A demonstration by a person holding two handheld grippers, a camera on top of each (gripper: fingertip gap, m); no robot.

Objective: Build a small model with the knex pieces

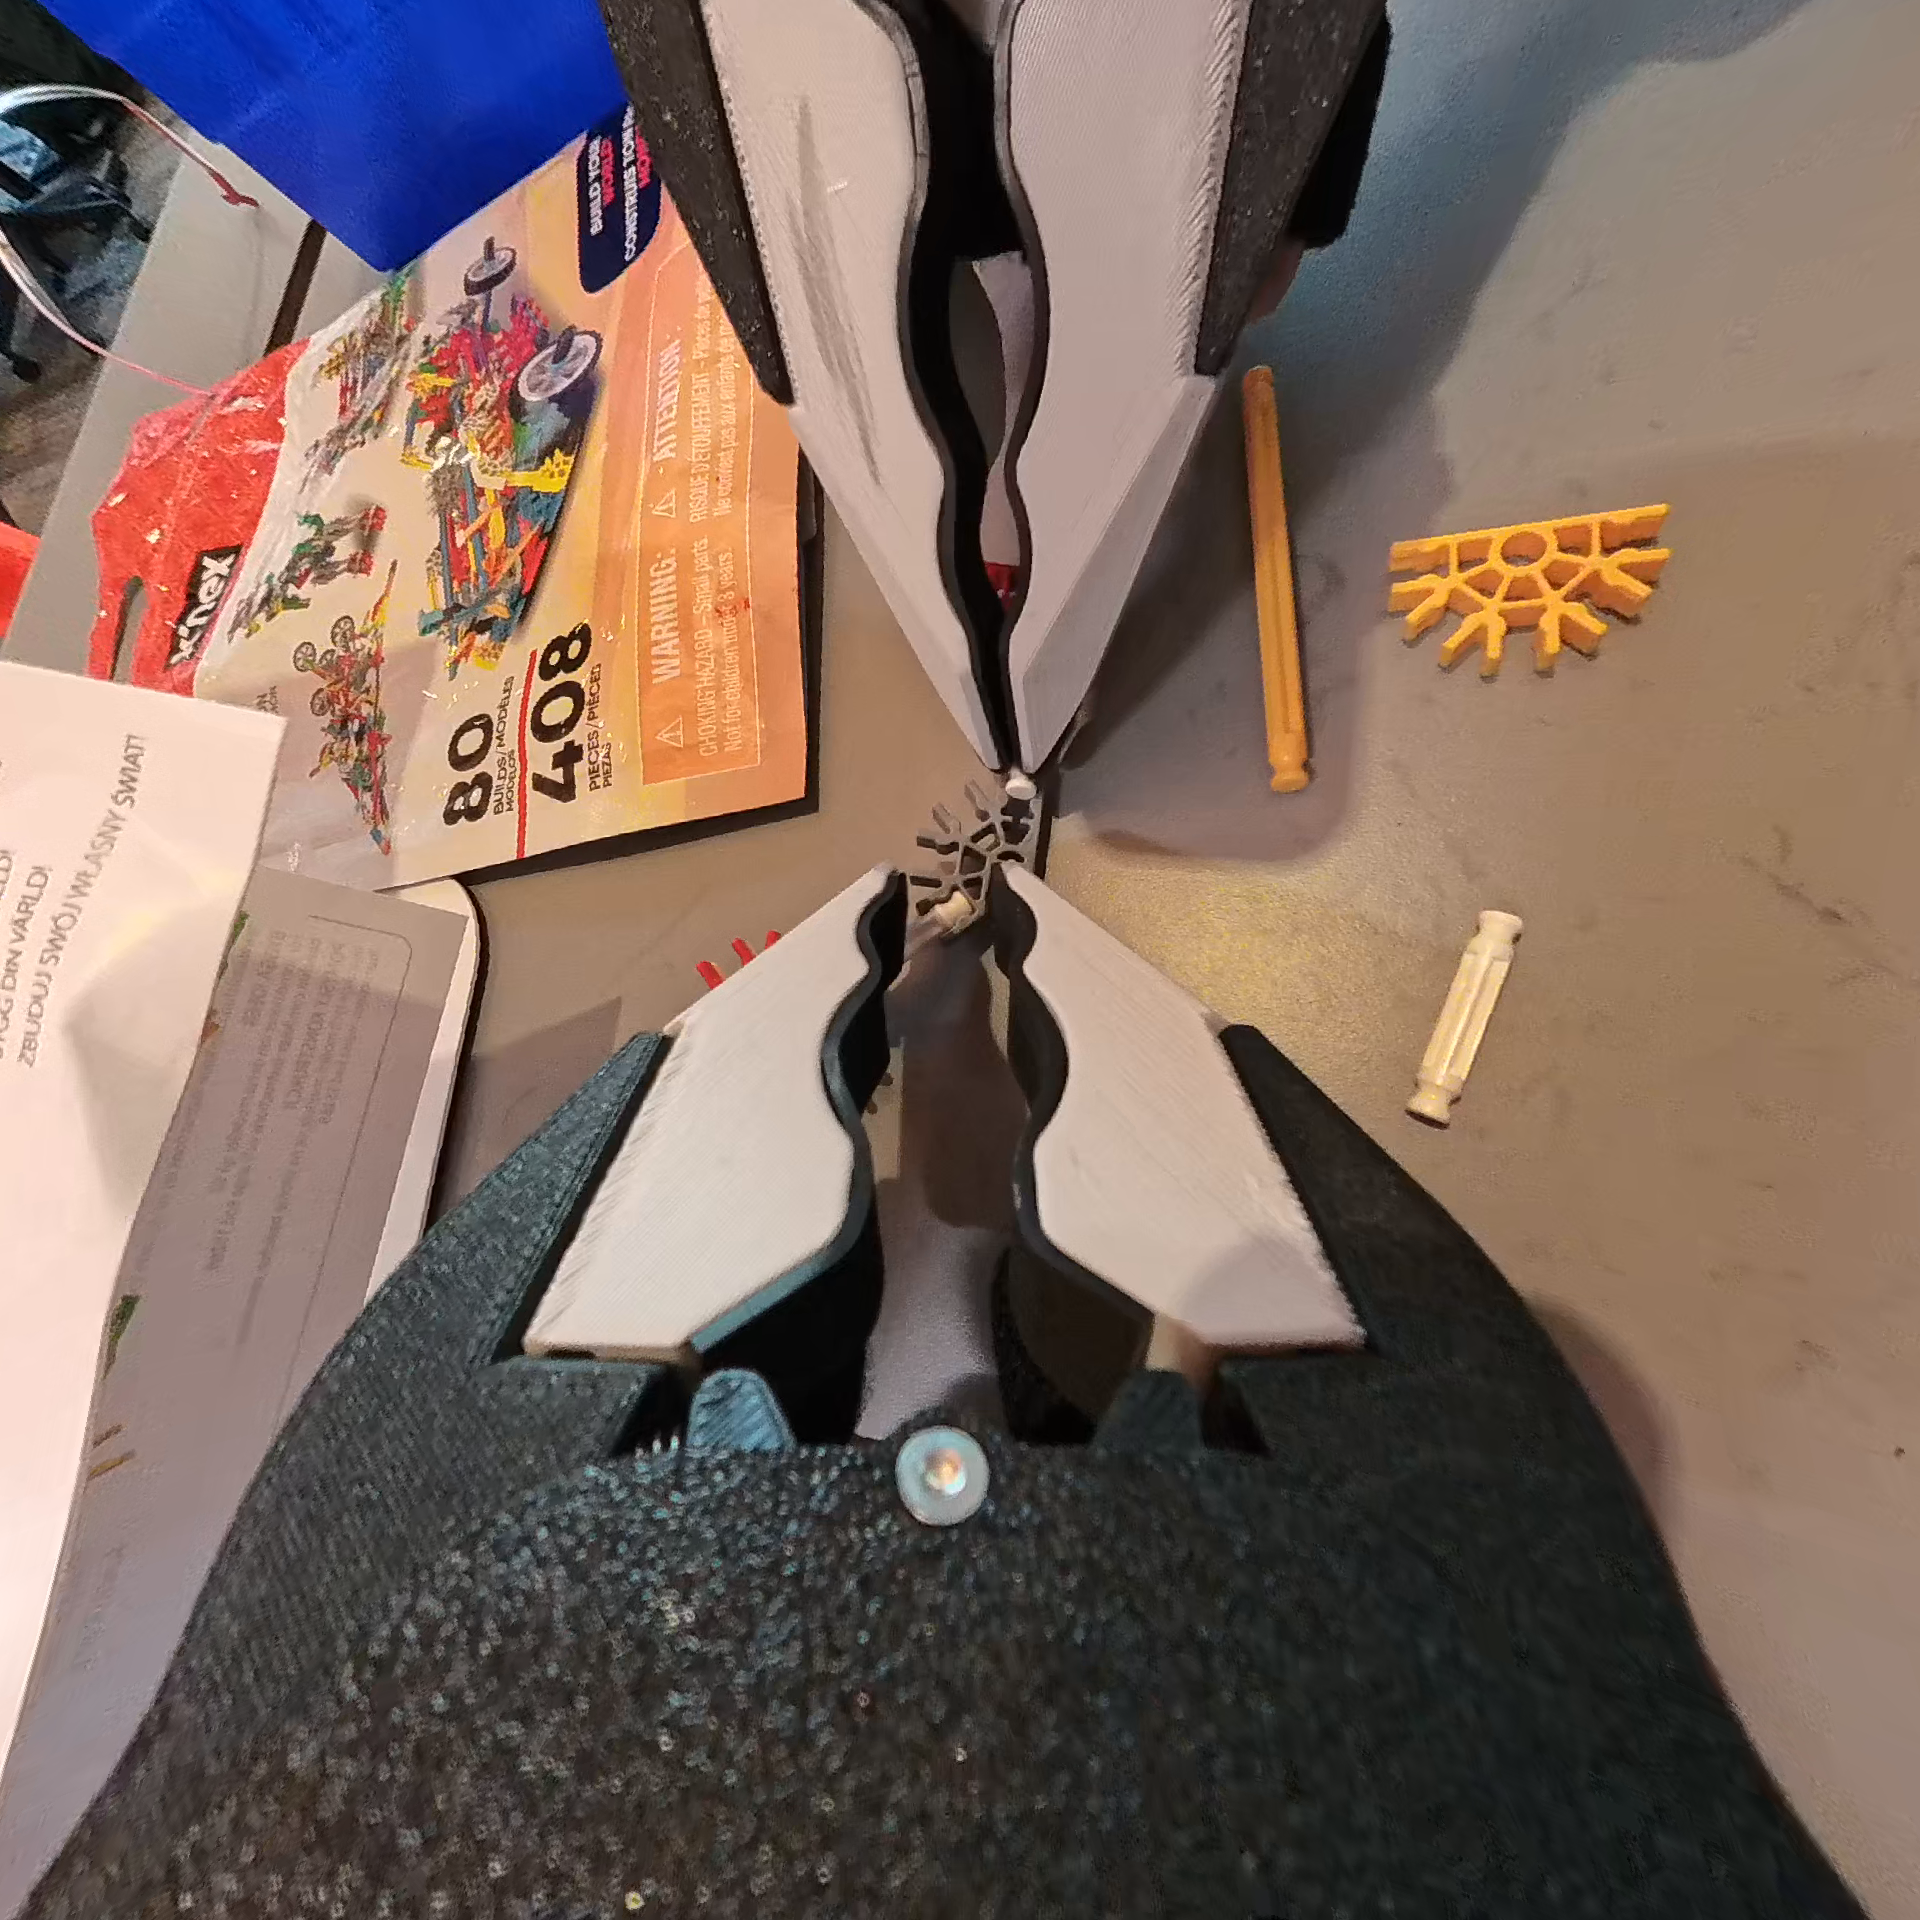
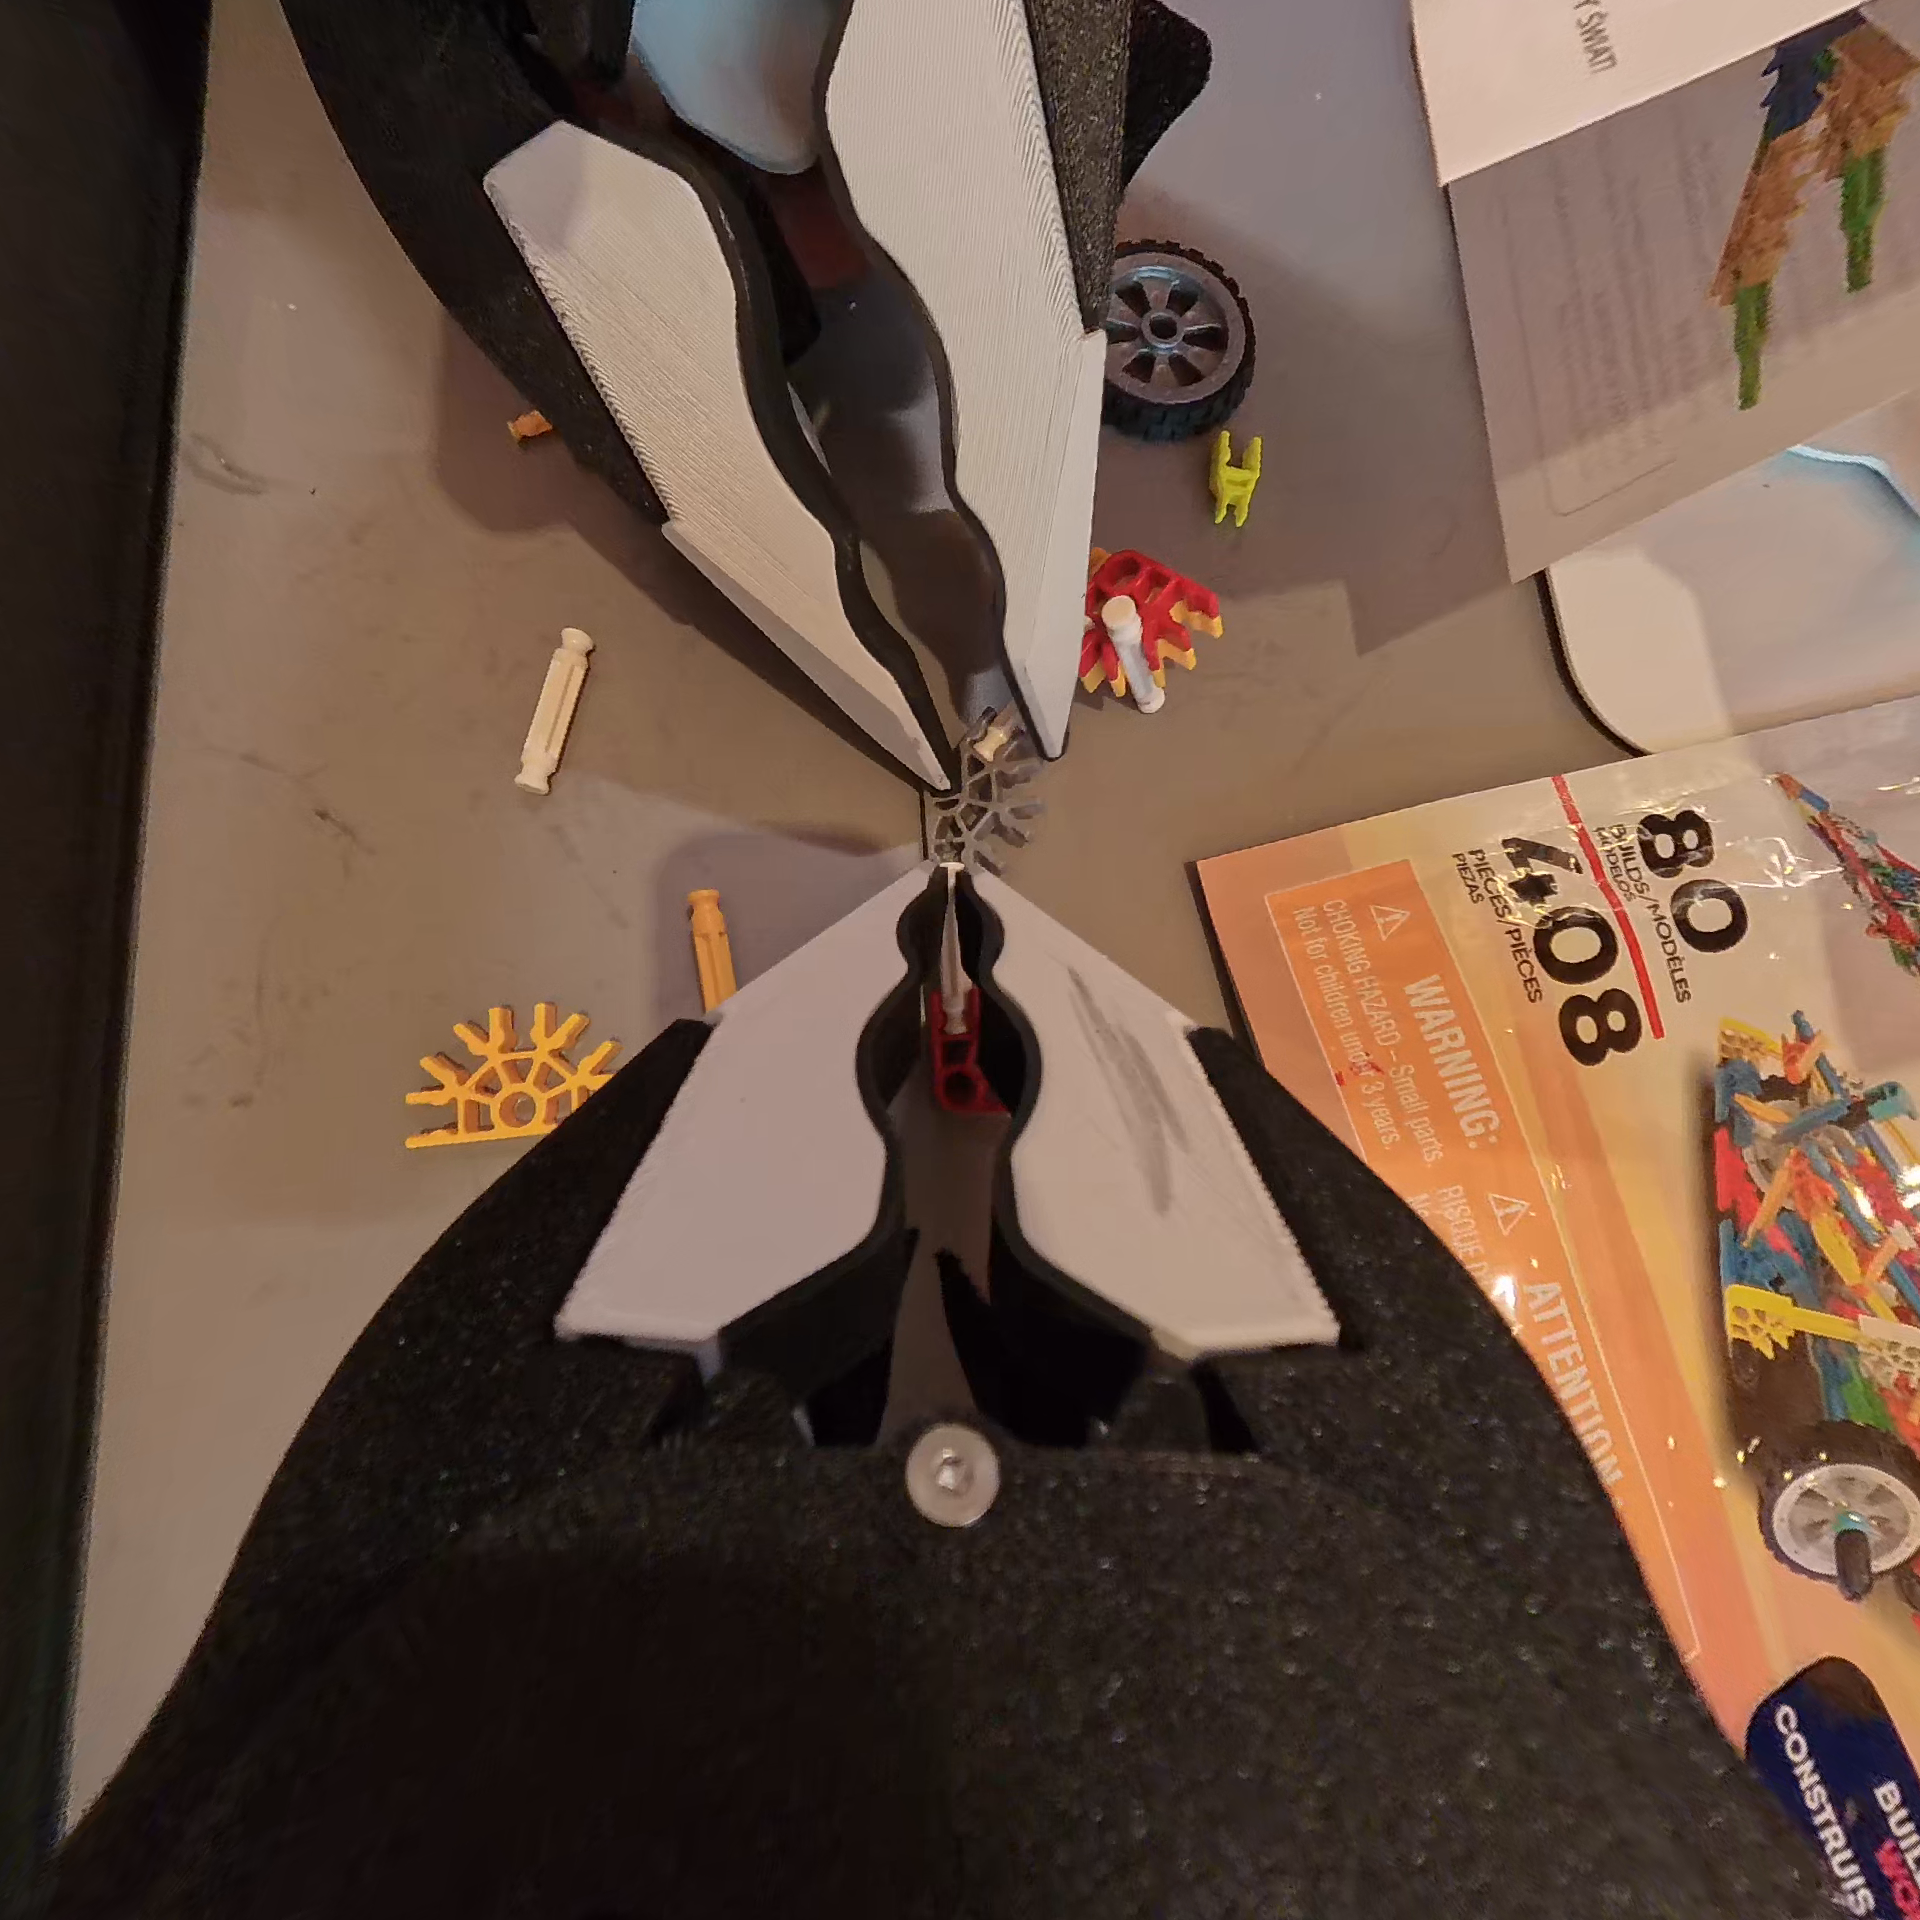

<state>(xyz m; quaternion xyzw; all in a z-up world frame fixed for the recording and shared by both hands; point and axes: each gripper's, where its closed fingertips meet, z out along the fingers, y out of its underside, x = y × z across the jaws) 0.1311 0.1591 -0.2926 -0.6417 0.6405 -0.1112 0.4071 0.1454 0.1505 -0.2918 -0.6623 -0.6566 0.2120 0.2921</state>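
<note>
A: Left wrist view: what is gripped by the left gripper?

B: A grey connector is clamped between its fingertips, above the grey table. A short white rod end is plugged into it by the tips; the rest of that rod is hidden behind the fingers.

A: And the right gripper?

B: It is seen opposite, tip to tip. Its fingers are pressed together on a thin white rod, whose end meets the connector's edge. Behind the rod, a red piece is glimpsed between the fingers; whether it is attached cannot be told.

A: What is cut off or unclear nearby?

B: The yellow rod lies whole in the left view, but is mostly covered in the right. A yellow fan connector and a loose white rod lie apart from it. The red and yellow cluster is partly hidden by the left finger, as is the wheel. The toy box and the paper leaflet are cropped by the frame.
</note>
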